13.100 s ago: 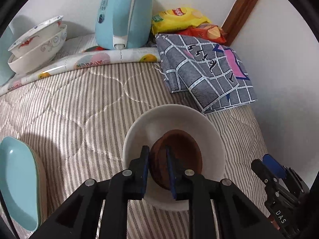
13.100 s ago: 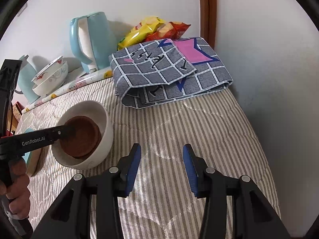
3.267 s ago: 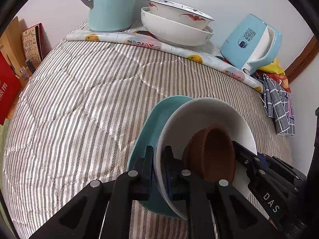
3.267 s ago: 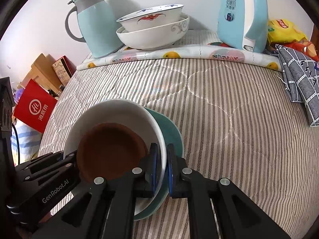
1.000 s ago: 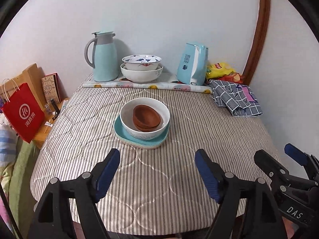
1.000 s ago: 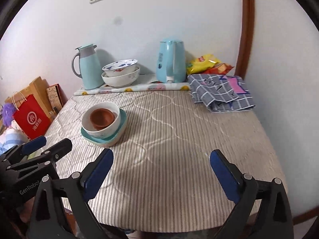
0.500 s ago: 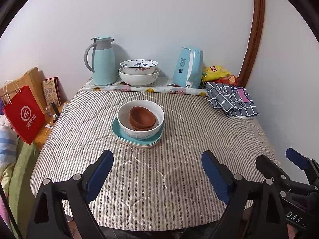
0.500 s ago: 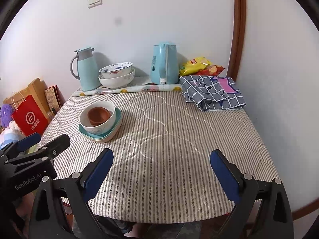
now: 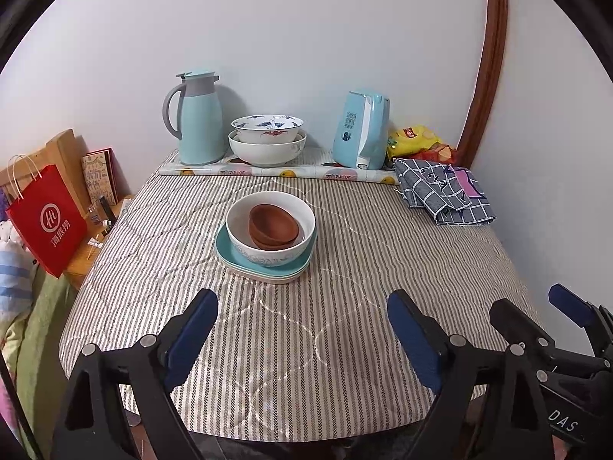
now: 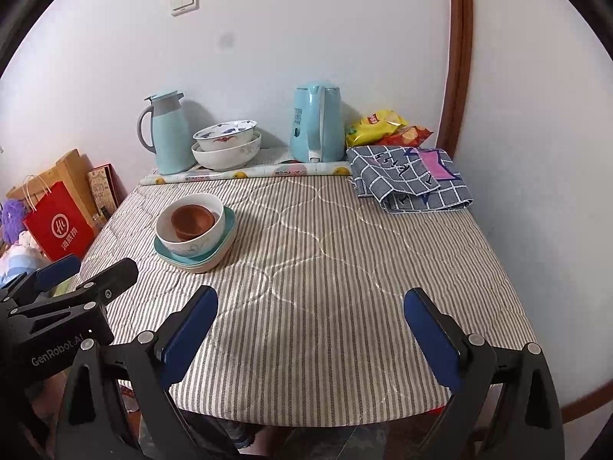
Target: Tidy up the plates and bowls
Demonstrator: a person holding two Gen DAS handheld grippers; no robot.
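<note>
Even, soft indoor light, both views sharp. Faint shadows behind pale blue thermos jug (image 9: 199, 119) on white wall (image 10: 306, 38). Strong fisheye bending, black vignette corners.

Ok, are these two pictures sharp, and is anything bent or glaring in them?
Left wrist view: sharp overall, though the fisheye bows the brown door frame and rounds the striped table cover, with black corners around the image. Right wrist view: equally sharp, light even and soft; the thermos jug casts a faint shadow on the wall, and the cover's stitching shines slightly, without harsh glare.
</note>
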